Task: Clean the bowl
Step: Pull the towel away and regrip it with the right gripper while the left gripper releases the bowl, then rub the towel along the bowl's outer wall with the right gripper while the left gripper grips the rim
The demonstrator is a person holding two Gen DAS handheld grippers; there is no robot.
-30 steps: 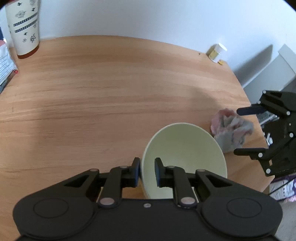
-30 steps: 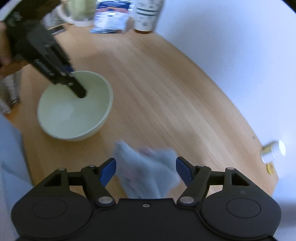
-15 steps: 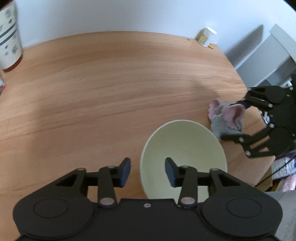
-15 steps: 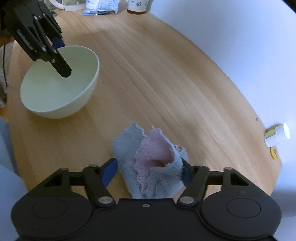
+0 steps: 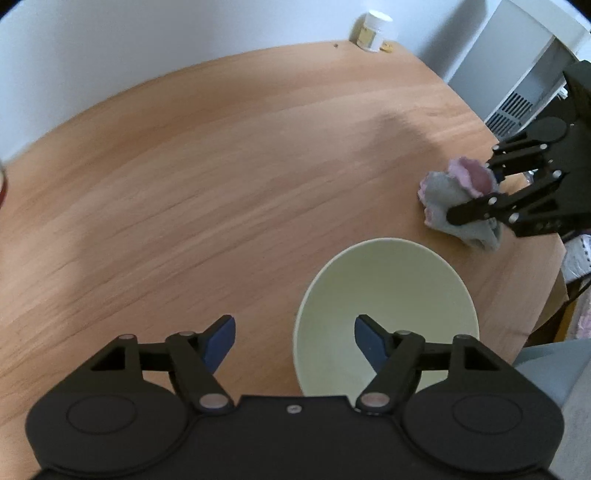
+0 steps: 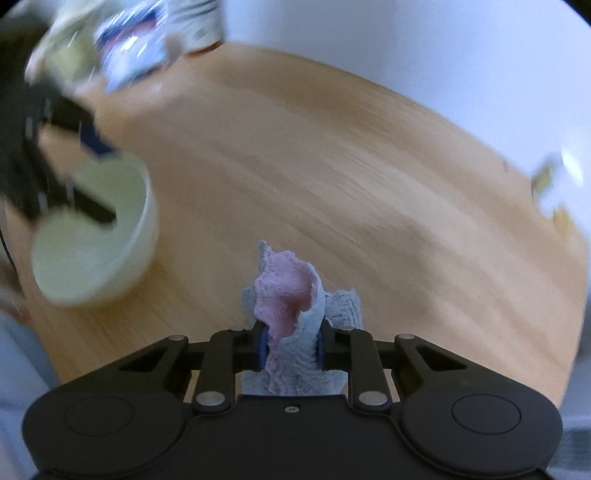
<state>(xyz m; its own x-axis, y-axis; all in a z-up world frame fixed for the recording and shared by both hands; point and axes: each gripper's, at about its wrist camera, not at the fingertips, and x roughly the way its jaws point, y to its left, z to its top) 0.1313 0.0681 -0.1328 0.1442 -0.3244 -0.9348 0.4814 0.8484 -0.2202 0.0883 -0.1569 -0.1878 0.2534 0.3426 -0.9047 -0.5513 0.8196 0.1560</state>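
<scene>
Bowl (image 5: 388,314): one, rim between wide-spread left gripper (image 5: 294,336) fingers; one cloth (image 6: 291,314) pinched in right gripper (image 6: 291,349).

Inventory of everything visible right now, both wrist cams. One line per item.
bowl: 1, pale green, on the table near its front edge, straddled by the left gripper's fingers
cloth: 1, grey and pink, clamped in the right gripper
small jar: 1, white lid, yellowish label, far table edge by the wall
packets and containers: count unclear, blurred, far corner of the table
table: 1, light wood, rounded edge
wall: white, behind the table
left gripper: 1, black with blue pads, open, over the bowl's near rim
right gripper: 1, black with blue pads, shut on the cloth
</scene>
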